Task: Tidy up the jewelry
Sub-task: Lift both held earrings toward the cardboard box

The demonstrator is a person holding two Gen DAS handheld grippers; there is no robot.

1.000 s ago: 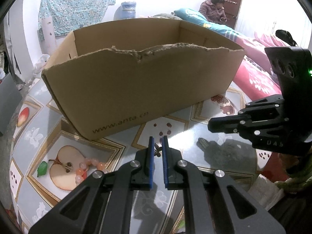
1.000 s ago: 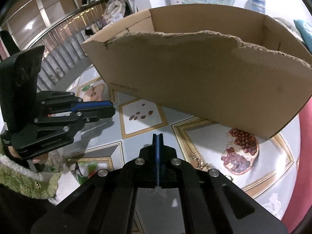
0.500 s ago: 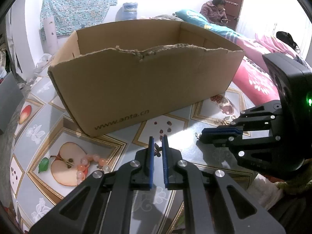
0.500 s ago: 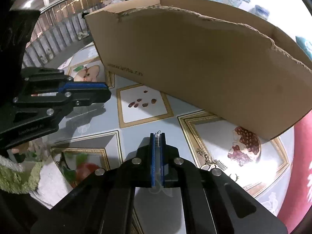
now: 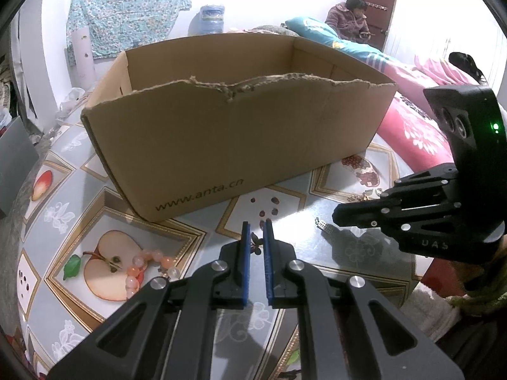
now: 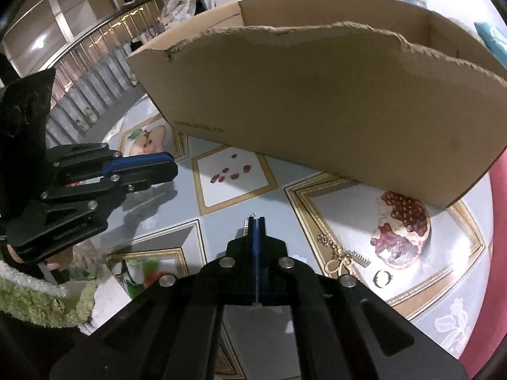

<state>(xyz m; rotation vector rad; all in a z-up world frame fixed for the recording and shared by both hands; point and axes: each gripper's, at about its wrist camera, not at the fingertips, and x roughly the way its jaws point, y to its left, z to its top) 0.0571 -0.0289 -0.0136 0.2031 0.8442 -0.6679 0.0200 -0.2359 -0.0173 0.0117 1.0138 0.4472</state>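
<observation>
Furthest left, a pink bead bracelet (image 5: 149, 264) lies untouched on the table (image 5: 304, 221), on the printed apple just beside the left claw (image 5: 256, 226). That claw hovers low over the table with its blue pads drawn close together, pinching a small dark trinket (image 5: 256, 244) between them. It held the trinket the same way a second ago and has hardly moved. Behind it stands the open cardboard box (image 5: 240, 139) with its torn front edge, and nothing can be seen of its floor from here. The change is on the right. Half a second ago the right claw (image 6: 255, 220) was down at the tabletop near the loose pieces, and now it has come up and away with its pads pressed together on a small silver piece (image 5: 324, 225) that pokes out at the tip. Further right a gold chain (image 6: 337, 251), a little silver bar (image 6: 359, 258) and a ring (image 6: 381, 275) lie in a tangle by the printed pomegranate, close to the box corner. With both claws loaded, the pickup looks done, and the likely next step is carrying each piece over the torn edge and dropping it inside. The silver piece is caught only at the very tips, so it could slip on the way.
</observation>
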